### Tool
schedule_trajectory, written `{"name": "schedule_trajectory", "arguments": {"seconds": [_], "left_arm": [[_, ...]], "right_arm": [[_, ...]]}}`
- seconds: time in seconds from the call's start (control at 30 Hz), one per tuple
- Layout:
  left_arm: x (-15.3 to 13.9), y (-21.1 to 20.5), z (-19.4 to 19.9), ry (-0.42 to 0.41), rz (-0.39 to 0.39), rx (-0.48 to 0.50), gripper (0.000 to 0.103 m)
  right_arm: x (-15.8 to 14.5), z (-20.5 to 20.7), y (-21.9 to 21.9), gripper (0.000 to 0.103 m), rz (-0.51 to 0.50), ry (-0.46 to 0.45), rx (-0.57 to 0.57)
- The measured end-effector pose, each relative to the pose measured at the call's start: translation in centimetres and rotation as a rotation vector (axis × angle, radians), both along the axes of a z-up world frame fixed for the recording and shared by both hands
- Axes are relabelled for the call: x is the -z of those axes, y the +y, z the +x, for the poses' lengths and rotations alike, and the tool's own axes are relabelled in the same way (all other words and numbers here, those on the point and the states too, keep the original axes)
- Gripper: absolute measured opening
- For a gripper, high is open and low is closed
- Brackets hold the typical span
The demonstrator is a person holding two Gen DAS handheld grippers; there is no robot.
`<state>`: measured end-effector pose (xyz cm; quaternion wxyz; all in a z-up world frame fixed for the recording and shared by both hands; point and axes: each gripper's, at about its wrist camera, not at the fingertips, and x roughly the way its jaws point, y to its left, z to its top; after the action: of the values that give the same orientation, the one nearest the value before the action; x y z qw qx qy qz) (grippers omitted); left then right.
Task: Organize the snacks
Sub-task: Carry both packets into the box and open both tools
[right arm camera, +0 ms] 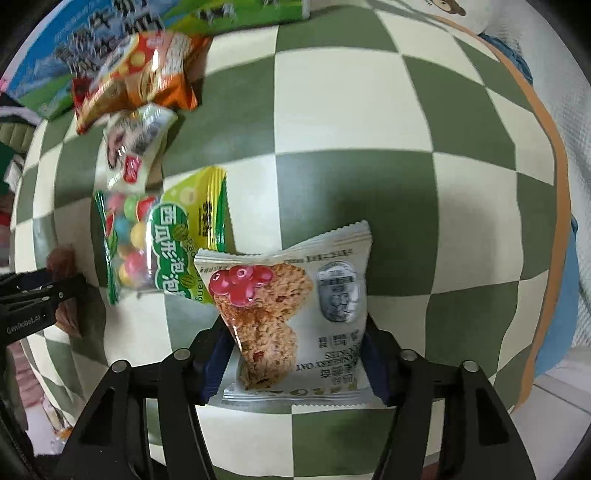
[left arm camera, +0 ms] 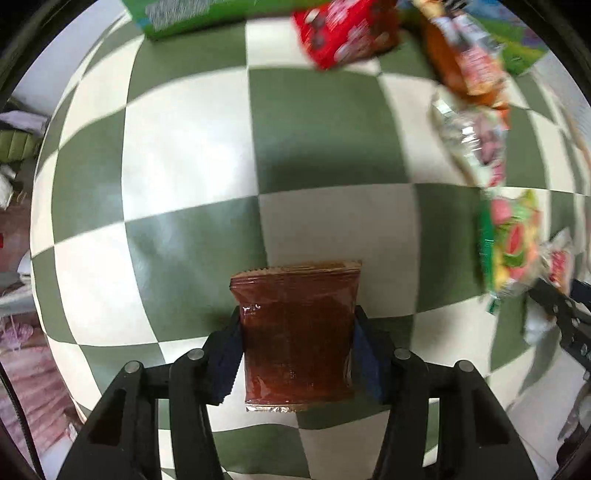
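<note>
Left gripper (left arm camera: 297, 332) clamped on a brown translucent packet (left arm camera: 295, 332), pads pressed against both side edges, held above the green-and-white checkered cloth (left arm camera: 184, 147). Contents just a dark reddish mass; no label readable.

Right gripper (right arm camera: 295, 332) likewise closed around a white oat-cookie packet (right arm camera: 291, 310) with red berries printed on it, squeezed at both sides so the top crumples. Print upside down and only partly legible.

Near the cookie packet's upper left, on the cloth: a green-yellow gum-ball bag (right arm camera: 159, 243) (bottom corner tucked behind the held packet), then a clear-and-white wrapper (right arm camera: 136, 147), then an orange bag (right arm camera: 140, 77), roughly in a line toward a blue-green box (right arm camera: 74, 55) cut off by the frame edge.

Blurred in the left view: a red bag (left arm camera: 343, 29) and a green box (left arm camera: 192, 14), both clipped at the top. Left gripper's packet barely visible at the right view's left margin, mostly hidden behind the black fingers.
</note>
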<state>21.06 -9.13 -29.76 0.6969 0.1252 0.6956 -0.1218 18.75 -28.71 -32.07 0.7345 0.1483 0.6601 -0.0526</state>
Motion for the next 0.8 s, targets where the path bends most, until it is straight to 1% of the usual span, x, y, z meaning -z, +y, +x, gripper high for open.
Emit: {"name": "schedule_trajectory", "arguments": {"seconds": [0.07, 0.13, 0.17, 0.2, 0.3, 0.33, 0.37, 0.4, 0.43, 0.47, 0.57, 0.6, 0.63, 0.67, 0.7, 0.8], "left_arm": [[-1.3, -0.4, -0.2, -0.028, -0.024, 0.010, 0.052], [-3.2, -0.8, -0.8, -0.044, -0.068, 0.010, 0.052], [-4.5, -0.6, -0.6, -0.055, -0.093, 0.008, 0.052], [-6.1, -1.0, -0.6, -0.069, -0.125, 0.011, 0.052], [-11.2, -2.2, 0.2, -0.120, -0.237, 0.006, 0.052], [-12.9, -2.3, 0.9, -0.142, -0.271, 0.009, 0.052], [-14.3, -1.4, 3.2, -0.162, -0.298, 0.010, 0.052], [-15.3, -0.6, 5.7, -0.179, -0.312, 0.015, 0.052], [-17.0, -0.8, 7.4, -0.207, -0.321, 0.023, 0.052], [-18.5, -0.3, 9.8, -0.236, -0.326, 0.025, 0.052], [-22.0, -0.7, 14.8, -0.323, -0.283, 0.026, 0.052], [-22.6, -0.6, 16.2, -0.343, -0.255, 0.024, 0.052], [-22.3, -1.0, 17.5, -0.354, -0.218, 0.029, 0.052], [-22.3, -0.4, 19.2, -0.359, -0.180, 0.031, 0.052], [-21.3, -0.2, 20.7, -0.364, -0.132, 0.031, 0.052], [-19.1, -0.2, 24.8, -0.335, -0.011, 0.036, 0.053]], "right_arm": [[-1.1, -0.5, -0.6, 0.055, 0.031, -0.023, 0.021], [-3.1, -0.9, -1.4, 0.055, 0.050, -0.060, 0.035], [-4.4, -0.9, -1.8, 0.054, 0.058, -0.086, 0.038], [-5.9, 0.4, -1.8, 0.054, 0.066, -0.115, 0.042], [-10.3, 1.6, -2.4, 0.054, 0.093, -0.203, 0.042], [-12.0, 2.9, -1.6, 0.054, 0.101, -0.237, 0.041], [-13.9, 4.2, -1.8, 0.054, 0.110, -0.280, 0.039], [-14.6, 5.7, -0.4, 0.054, 0.112, -0.306, 0.037], [-15.9, 7.3, 0.3, 0.054, 0.112, -0.348, 0.038], [-17.5, 9.1, 0.2, 0.054, 0.099, -0.390, 0.034], [-20.3, 14.9, 0.7, 0.054, 0.032, -0.438, 0.003], [-20.8, 16.4, 0.7, 0.054, -0.001, -0.428, -0.012], [-21.2, 18.2, 1.3, 0.054, -0.025, -0.413, -0.023], [-21.0, 20.1, 1.3, 0.054, -0.062, -0.388, -0.035], [-20.9, 21.9, 1.5, 0.054, -0.097, -0.352, -0.049], [-19.1, 25.7, 1.8, 0.055, -0.179, -0.255, -0.091]]}}
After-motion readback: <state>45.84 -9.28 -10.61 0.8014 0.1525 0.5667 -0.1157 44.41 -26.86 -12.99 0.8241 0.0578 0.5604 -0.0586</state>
